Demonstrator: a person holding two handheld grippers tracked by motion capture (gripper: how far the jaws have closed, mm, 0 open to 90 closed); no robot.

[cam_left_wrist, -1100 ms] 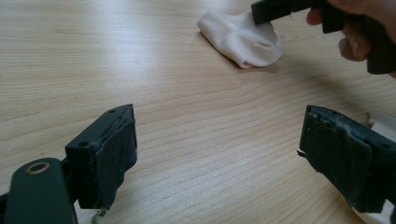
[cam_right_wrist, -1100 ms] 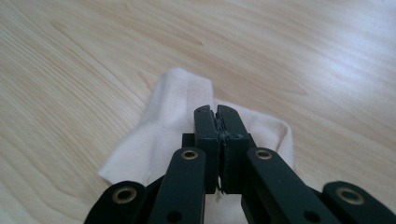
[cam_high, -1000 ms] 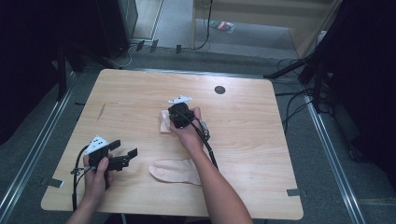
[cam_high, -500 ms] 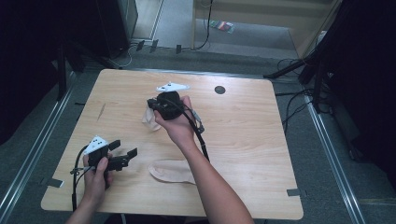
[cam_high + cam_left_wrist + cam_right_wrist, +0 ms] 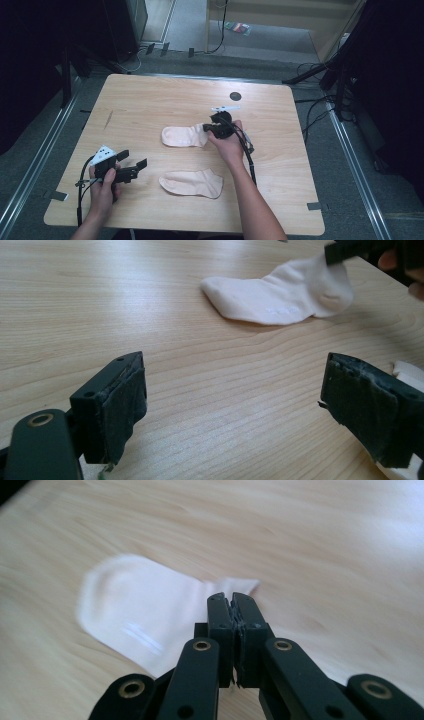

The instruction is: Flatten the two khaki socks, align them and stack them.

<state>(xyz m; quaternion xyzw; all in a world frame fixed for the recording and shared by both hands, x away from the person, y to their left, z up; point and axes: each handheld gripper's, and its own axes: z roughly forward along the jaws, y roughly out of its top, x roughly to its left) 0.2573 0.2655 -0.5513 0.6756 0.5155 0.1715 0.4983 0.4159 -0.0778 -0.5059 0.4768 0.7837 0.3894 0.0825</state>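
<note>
A pale, short sock (image 5: 183, 136) lies flat near the middle of the wooden table (image 5: 150, 100), toe pointing left; the right gripper (image 5: 209, 129) is clamped on its cuff end; the right gripper view shows the jaws pressed together over the fabric. A second sock (image 5: 192, 183) lies nearer the person; the left gripper (image 5: 135, 161) hovers beside it, jaws spread wide, grasping nothing.

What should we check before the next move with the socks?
1. Right hand-held gripper shut on the far sock: ok.
2. Far sock lying flat on the table: ok.
3. Left hand-held gripper open and holding nothing: ok.
4. Near sock lying free, nothing touching it: ok.
5. How much cloth the right jaws pinch: cannot tell.
</note>
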